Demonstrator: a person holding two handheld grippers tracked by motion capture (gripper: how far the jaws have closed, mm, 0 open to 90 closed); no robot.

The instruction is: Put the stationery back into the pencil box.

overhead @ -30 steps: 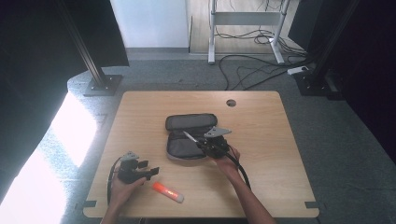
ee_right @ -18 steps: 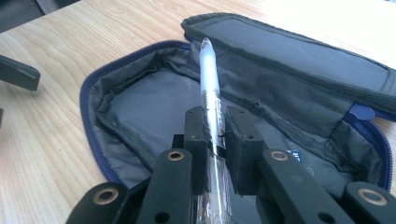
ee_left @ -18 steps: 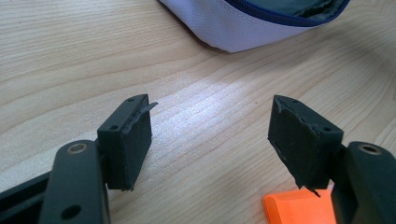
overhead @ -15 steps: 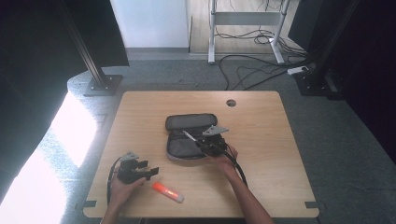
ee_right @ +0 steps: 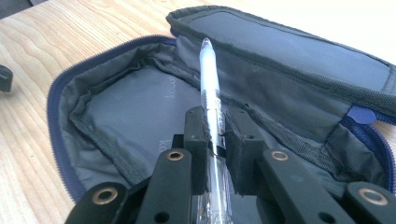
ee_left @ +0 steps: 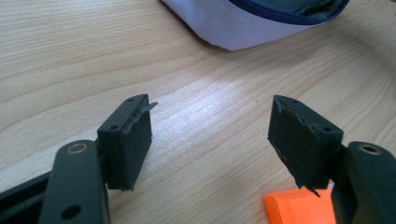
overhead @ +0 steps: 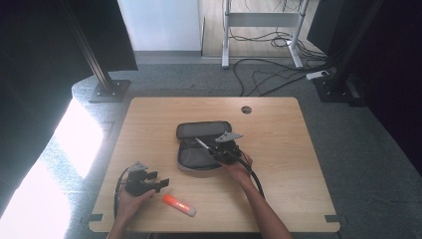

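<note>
We hold a clear pen (ee_right: 211, 98) in our right tool (ee_right: 217, 140), its jaws narrowed onto the barrel, tip pointing up and away over the open pencil case (ee_right: 140, 112). In the high view the pen (overhead: 202, 145) sits above the case (overhead: 196, 149) near the middle of the table (overhead: 298, 164).

The grip looks risky to us: the pads catch the smooth, round barrel low down, with much of its length standing free beyond them. We judge it could pivot or slide out if we tilt the tool sharply. The case's raised lid flap stands just behind the pen tip, so a forward push could snag the tip on the fabric or the zip edge and lever the pen loose. The case is soft and unweighted; pressing in could shove it across the table.

Our left tool (ee_left: 210, 140) rests with its jaws wide and nothing between them, an orange marker (ee_left: 299, 207) just beside one jaw. A careless sweep there could roll the marker (overhead: 178, 204) towards the table's near edge.
</note>
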